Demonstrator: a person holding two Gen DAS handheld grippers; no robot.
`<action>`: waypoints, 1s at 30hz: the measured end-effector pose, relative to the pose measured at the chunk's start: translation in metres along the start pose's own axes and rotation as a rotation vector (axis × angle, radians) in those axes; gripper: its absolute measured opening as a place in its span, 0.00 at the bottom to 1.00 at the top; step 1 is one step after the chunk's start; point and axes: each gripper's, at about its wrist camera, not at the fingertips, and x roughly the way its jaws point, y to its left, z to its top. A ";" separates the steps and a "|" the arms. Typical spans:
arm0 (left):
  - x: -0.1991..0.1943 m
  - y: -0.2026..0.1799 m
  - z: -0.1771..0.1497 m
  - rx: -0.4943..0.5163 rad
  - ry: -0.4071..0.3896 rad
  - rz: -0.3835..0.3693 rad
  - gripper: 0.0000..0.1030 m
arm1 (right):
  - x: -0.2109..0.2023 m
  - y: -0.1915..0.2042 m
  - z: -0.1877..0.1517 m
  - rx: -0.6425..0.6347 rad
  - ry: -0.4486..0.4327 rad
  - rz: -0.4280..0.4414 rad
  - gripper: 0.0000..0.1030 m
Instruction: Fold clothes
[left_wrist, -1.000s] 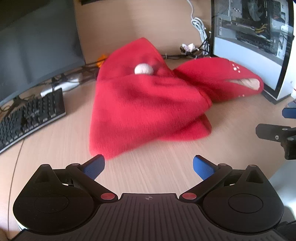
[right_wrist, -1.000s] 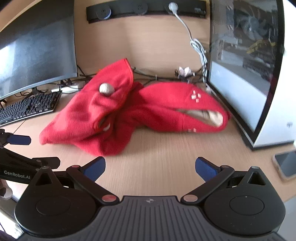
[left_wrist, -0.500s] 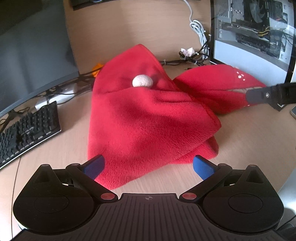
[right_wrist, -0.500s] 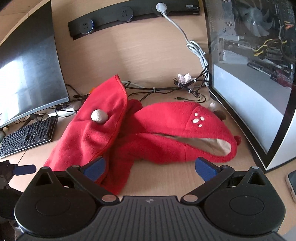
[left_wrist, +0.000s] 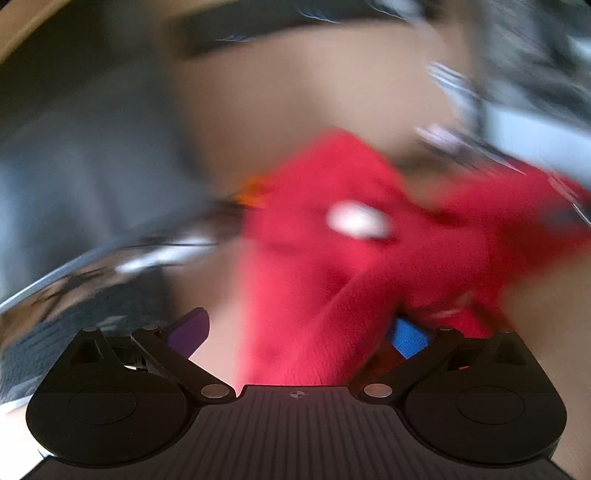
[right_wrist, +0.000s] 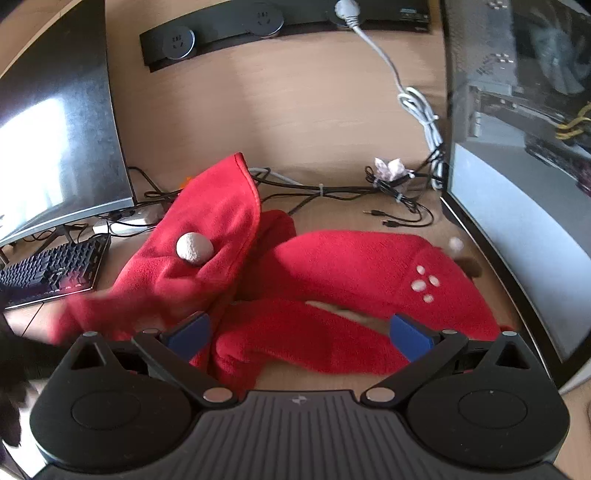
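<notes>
A red fleece garment (right_wrist: 354, 266) lies crumpled on the wooden desk (right_wrist: 332, 122), with a white pompom (right_wrist: 194, 249) on its left part and white paw dots (right_wrist: 424, 284) on its right. My right gripper (right_wrist: 301, 336) is open, low over the near edge, and a red fold lies between its blue pads (right_wrist: 412, 338). The left wrist view is smeared by motion. In it the garment (left_wrist: 314, 288) fills the space between the spread fingers of my open left gripper (left_wrist: 299, 334), and red cloth partly covers the right pad (left_wrist: 408, 338).
A curved monitor (right_wrist: 55, 129) and a keyboard (right_wrist: 51, 269) stand at the left. A glass-sided computer case (right_wrist: 517, 155) walls off the right. Loose cables (right_wrist: 369, 192) run behind the garment, under a wall power strip (right_wrist: 258, 22). A dark blur (right_wrist: 11, 373) sits at the left edge.
Both grippers have moved forward and down onto the garment, so red cloth now lies between each pair of fingers. The left gripper is moving fast, and the cloth's left edge has shifted.
</notes>
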 end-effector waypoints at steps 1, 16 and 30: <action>0.007 0.016 0.003 -0.047 -0.002 0.070 1.00 | 0.004 0.001 0.002 -0.005 0.002 0.003 1.00; 0.027 0.134 -0.058 -0.258 0.224 0.476 1.00 | 0.067 0.064 0.018 -0.136 0.062 0.122 1.00; 0.050 0.050 0.009 -0.036 0.104 -0.376 1.00 | 0.026 -0.034 -0.028 0.380 0.032 -0.095 1.00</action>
